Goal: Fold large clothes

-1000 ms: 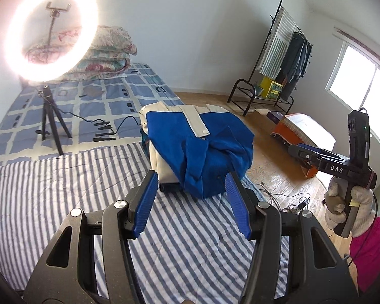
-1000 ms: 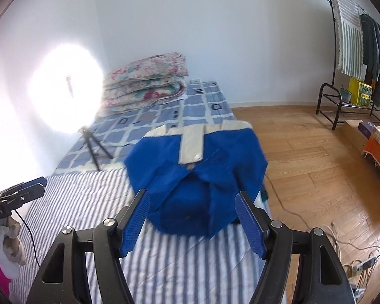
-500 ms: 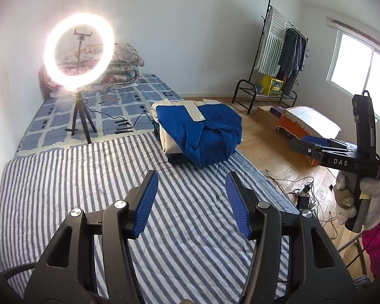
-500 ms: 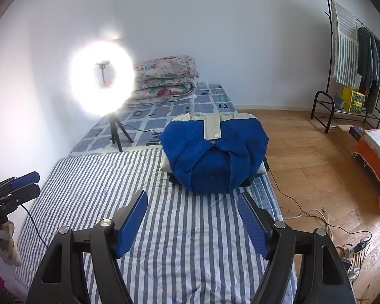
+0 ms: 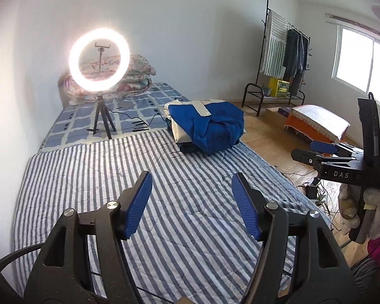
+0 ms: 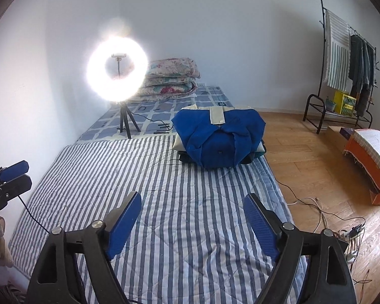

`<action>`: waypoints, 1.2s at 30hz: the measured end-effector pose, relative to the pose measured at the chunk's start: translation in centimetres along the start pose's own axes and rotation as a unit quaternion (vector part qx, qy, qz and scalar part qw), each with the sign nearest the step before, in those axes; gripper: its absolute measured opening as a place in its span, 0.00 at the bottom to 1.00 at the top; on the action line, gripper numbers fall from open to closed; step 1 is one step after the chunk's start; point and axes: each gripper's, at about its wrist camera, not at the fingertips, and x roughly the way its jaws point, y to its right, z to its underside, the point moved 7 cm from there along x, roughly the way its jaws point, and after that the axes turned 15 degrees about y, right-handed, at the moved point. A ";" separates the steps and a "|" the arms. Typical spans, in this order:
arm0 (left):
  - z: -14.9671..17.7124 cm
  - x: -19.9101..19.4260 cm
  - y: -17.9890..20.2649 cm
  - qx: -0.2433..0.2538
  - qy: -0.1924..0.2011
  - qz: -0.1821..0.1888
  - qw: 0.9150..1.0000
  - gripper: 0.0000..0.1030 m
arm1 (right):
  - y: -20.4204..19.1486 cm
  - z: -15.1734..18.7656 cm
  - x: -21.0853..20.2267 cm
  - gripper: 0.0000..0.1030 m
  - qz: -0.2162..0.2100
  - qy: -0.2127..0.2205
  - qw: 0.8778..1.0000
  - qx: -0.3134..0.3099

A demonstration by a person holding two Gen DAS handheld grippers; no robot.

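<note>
Both tongs have drawn back from the folded blue garment [image 6: 219,136] since the earlier frames – it filled the view just ahead of the blue pads then, and now sits well apart, near the far right edge of the striped bedcover [image 6: 164,197].

I note the left tongs [image 5: 191,202] with jaws opening and nothing between them; the right tongs [image 6: 192,224] likewise opening, with only bare bedcover beneath. In the left view the right tongs appear at the frame's right edge, held in a gloved hand [image 5: 375,215].

The garment lies as a compact bundle, its cream placket [image 6: 216,115] on top, resting on what appears to be a stack of other folded pieces; how many I cannot tell. A ring light on a tripod [image 6: 117,69] stands on the checked sheet behind, left of the stack.

My judgement: this piece is folded and stowed – the step in hand is the retreat between garments. The next move calls for fetching an unfolded garment and spreading it flat on the striped area. No such garment shows on the bed, so where it comes from is unknown.
</note>
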 end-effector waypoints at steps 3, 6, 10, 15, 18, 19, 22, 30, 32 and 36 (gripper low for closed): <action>0.6 -0.9 -0.3 0.004 0.006 -0.008 1.000 0.77 | -0.5 1.1 -0.3 0.85 0.002 0.002 1.000 0.002; 1.4 -1.2 -0.5 0.010 0.004 -0.013 1.000 0.82 | -0.9 1.5 -0.3 0.88 0.003 0.001 1.000 -0.007; 2.5 -1.0 -0.5 0.019 -0.010 -0.017 1.000 0.90 | -0.6 1.4 -0.6 1.00 0.019 0.018 1.000 -0.001; 3.0 -1.2 -0.9 0.019 -0.010 -0.030 0.999 0.94 | -0.1 1.5 -0.6 1.00 0.036 0.028 0.999 -0.003; 3.2 -1.2 -1.1 0.012 -0.016 -0.035 0.999 0.95 | 0.0 1.8 -0.3 1.00 0.042 0.025 0.999 -0.005; 3.2 -1.3 -1.1 0.014 -0.017 -0.039 0.999 0.95 | 0.0 1.9 -0.2 1.00 0.044 0.024 0.999 -0.006; 3.1 -1.5 -1.4 0.023 -0.010 -0.056 0.998 1.00 | 0.0 2.1 -0.2 1.00 0.047 0.024 0.999 -0.008; 2.6 -1.8 -2.6 0.029 -0.001 -0.103 0.994 1.00 | -1.0 2.1 -0.3 1.00 0.049 0.036 0.998 -0.020; 2.3 -2.2 -2.6 0.035 0.011 -0.107 0.994 1.00 | -1.3 2.0 -0.5 1.00 0.052 0.043 0.997 -0.026; 2.0 -2.5 -2.5 0.033 0.018 -0.106 0.994 1.00 | -1.7 1.7 -0.8 1.00 0.053 0.054 0.997 -0.032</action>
